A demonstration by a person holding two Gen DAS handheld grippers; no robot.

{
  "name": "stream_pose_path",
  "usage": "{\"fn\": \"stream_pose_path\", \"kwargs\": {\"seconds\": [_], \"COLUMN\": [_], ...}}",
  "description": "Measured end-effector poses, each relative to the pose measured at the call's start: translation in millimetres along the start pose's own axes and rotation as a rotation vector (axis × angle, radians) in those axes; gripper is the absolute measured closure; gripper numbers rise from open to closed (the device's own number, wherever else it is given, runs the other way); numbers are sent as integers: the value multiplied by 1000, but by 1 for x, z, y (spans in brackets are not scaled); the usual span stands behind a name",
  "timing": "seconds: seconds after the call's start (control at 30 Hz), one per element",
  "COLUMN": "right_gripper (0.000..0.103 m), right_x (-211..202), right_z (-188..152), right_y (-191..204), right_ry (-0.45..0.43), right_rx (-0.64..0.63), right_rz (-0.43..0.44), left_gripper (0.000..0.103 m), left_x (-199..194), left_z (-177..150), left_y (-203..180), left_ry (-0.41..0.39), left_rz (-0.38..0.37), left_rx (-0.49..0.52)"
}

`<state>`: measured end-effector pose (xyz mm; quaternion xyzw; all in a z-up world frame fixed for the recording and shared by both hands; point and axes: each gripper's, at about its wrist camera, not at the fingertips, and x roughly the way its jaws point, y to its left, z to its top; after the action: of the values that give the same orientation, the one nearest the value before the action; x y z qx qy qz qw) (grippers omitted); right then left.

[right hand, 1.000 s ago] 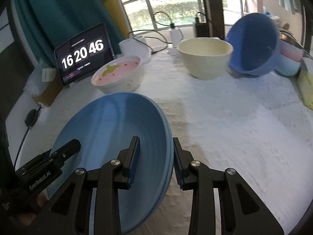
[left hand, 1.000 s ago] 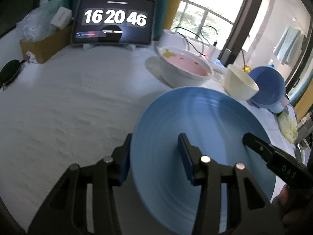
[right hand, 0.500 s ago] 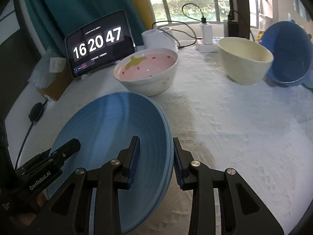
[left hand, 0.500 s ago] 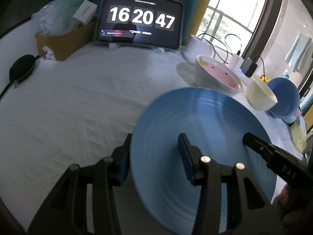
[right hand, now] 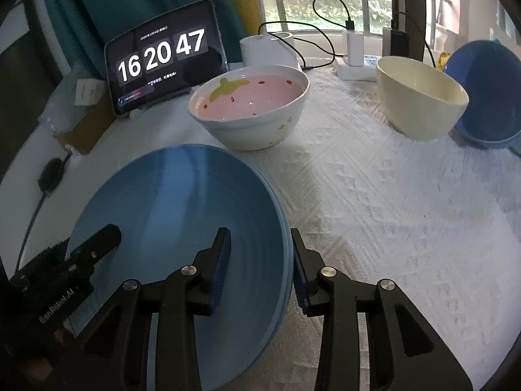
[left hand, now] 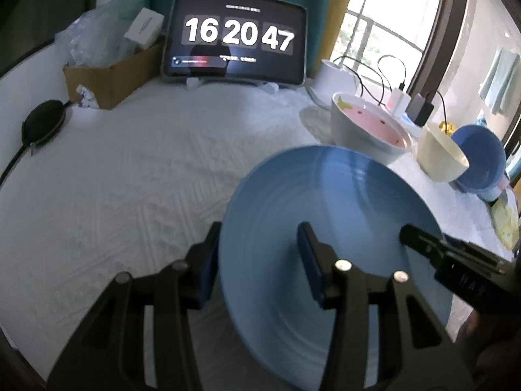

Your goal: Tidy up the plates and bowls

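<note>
Each claw pinches an opposite rim of the blue plate [right hand: 176,228], left claw [left hand: 257,260] at nine o'clock, right claw [right hand: 260,265] at three, which keeps it level. It hovers low over the white tabletop [right hand: 390,211], the strawberry bowl [right hand: 250,107] at twelve o'clock.

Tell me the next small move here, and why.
Probably open both jaws and back off: the blue plate looks settled on the cloth; on the right gripper the jaws have just been opening around its rim, while the left gripper grips the opposite rim.
</note>
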<state>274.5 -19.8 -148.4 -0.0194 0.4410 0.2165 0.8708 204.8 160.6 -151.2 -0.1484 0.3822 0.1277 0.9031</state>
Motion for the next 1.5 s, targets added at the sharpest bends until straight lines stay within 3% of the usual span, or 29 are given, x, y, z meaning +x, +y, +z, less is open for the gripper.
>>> {"fn": "stream_pose_path", "kwargs": {"seconds": [0.27,0.5,1.5], "right_gripper": [66,66,66], "right_x": [-15,-31,-93], "right_z": [2,-1,-30], "right_y": [-5,-15,-90], "right_ry": [-28,-58,-151], "right_rx": [1,11,117], "right_rz": [-4,-15,-61], "left_gripper": [55,55,55], "left_x": [-19,-34,-57], "left_z": [3,4,-18], "left_y": [2,-6,-101], "left_ry": [-67,-108,-108], "left_rz": [39,23,-85], "left_rx": [-11,-13,143]}}
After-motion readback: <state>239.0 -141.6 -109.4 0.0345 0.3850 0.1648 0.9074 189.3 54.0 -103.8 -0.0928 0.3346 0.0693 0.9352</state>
